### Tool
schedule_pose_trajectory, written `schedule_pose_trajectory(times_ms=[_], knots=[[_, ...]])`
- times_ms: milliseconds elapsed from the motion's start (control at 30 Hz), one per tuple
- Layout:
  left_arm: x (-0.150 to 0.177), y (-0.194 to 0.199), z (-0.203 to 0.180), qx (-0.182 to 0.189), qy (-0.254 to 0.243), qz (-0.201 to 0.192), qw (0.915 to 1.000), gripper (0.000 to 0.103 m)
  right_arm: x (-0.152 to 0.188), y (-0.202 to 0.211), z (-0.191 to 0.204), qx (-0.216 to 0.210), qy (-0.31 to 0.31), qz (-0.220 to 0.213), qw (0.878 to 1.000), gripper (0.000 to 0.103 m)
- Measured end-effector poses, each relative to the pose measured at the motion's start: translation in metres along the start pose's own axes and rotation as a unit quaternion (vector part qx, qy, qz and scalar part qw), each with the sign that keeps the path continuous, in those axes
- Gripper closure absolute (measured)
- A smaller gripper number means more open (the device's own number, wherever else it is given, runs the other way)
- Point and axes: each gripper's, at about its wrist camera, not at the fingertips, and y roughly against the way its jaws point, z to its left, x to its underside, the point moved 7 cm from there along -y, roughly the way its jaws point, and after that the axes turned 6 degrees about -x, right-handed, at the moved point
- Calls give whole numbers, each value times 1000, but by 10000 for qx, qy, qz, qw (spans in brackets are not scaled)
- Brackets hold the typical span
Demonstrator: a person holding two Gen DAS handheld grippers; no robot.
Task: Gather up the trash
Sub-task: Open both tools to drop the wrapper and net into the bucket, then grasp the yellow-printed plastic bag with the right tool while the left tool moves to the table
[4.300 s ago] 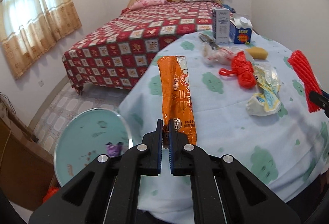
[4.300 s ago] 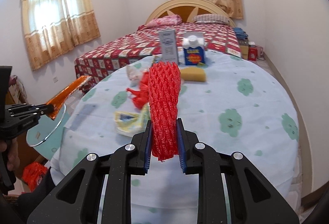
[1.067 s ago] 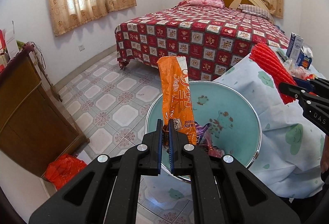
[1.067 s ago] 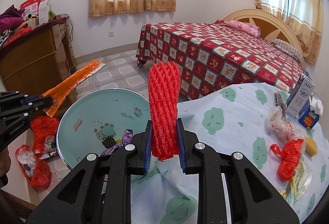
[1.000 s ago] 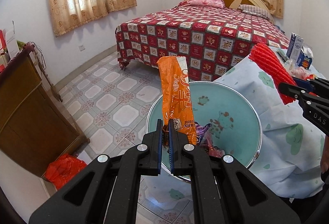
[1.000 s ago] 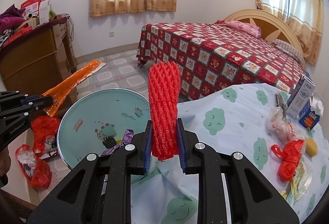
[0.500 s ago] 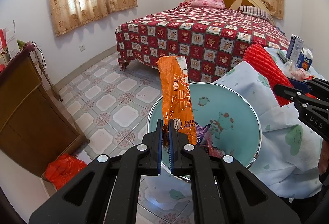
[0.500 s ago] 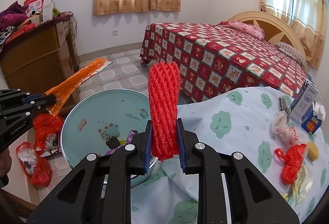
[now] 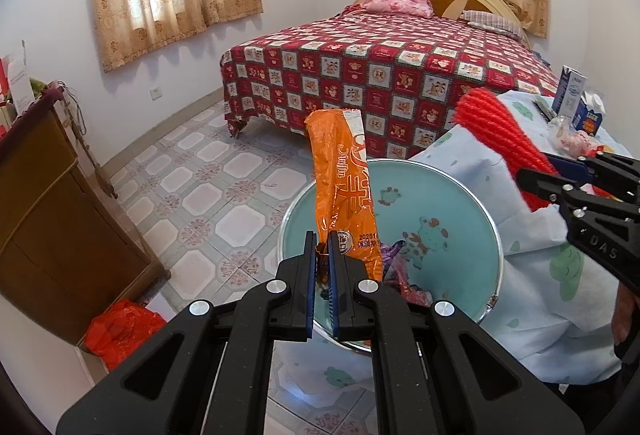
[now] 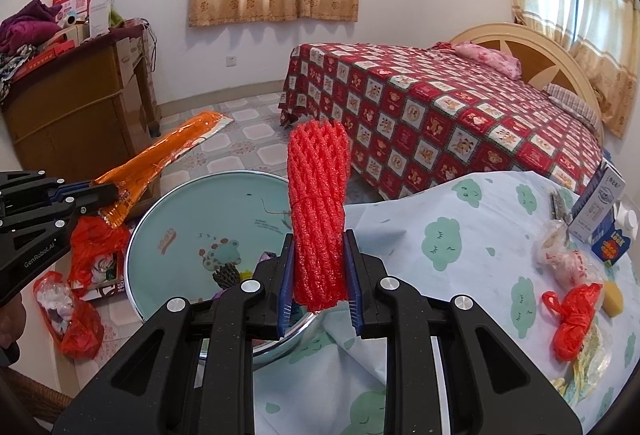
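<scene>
Orange snack wrapper (image 9: 345,191) clamped at its lower end in the left gripper (image 9: 322,277), jaws pressed together on it, standing upright above the near rim of a teal basin (image 9: 448,203). Red foam fruit net (image 10: 317,211) pinched between the jaws of the right gripper (image 10: 318,281), likewise upright, held over the basin's edge beside the tabletop (image 10: 460,247) with its cloud-print cloth. Purple scraps (image 9: 394,255) lying inside the basin already. Left on the tabletop: red plastic bag (image 10: 572,319), yellow sponge (image 10: 612,299), crumpled clear bag (image 10: 564,259), two cartons (image 10: 600,211). Beyond, bed (image 9: 380,63) with red checked cover; wooden cabinet (image 9: 52,203) at the left, red bag (image 9: 120,327) on the floor by it.
</scene>
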Motion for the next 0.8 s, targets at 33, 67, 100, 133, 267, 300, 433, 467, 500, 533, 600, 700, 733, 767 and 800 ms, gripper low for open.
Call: schedule_pose_trajectory(times_ms=[33,67,100,133,267,300,433,467,500,533,600,700,733,767,800], knots=[[0,0,-3,33,-26,-4,10000,95,1,-1,3,-60,15,11,10000,76],[0,2,-6,47,-33,-11,10000,95,1,-2,4,-83,28,10,10000,74],[0,2,-8,61,-36,-12,10000,92,2,-2,5,-85,46,-6,10000,61],[1,2,-11,89,-60,-6,9999,87,3,-2,5,-56,70,-34,10000,55],[4,-1,-17,128,-111,36,9998,77,8,-4,6,-69,63,4,10000,54],[5,-1,-17,123,-110,39,9999,73,9,-3,5,-62,54,0,10000,53],[7,-3,-20,97,-119,31,9999,59,15,5,-6,74,-69,-15,9999,52],[8,-2,-18,104,-113,42,9999,56,18,9,-13,167,-146,-12,9998,52],[10,-3,-20,85,-125,58,9999,53,22,15,-22,267,-252,-19,9993,52],[11,-4,-22,73,-133,64,9999,48,25,19,-28,332,-322,-28,9989,51],[16,-6,-26,77,-171,82,9998,47,35,32,-50,614,-538,-30,9967,51],[25,-9,-39,133,-301,152,9993,46,54,58,-89,1091,-893,-54,9900,51],[27,-9,-43,151,-354,166,9991,45,61,68,-102,1224,-1050,-78,9869,51],[29,-9,-45,166,-389,169,9990,44,71,79,-119,1403,-1259,-88,9820,51],[31,-9,-49,179,-440,168,9987,44,79,88,-131,1562,-1401,-86,9777,51]])
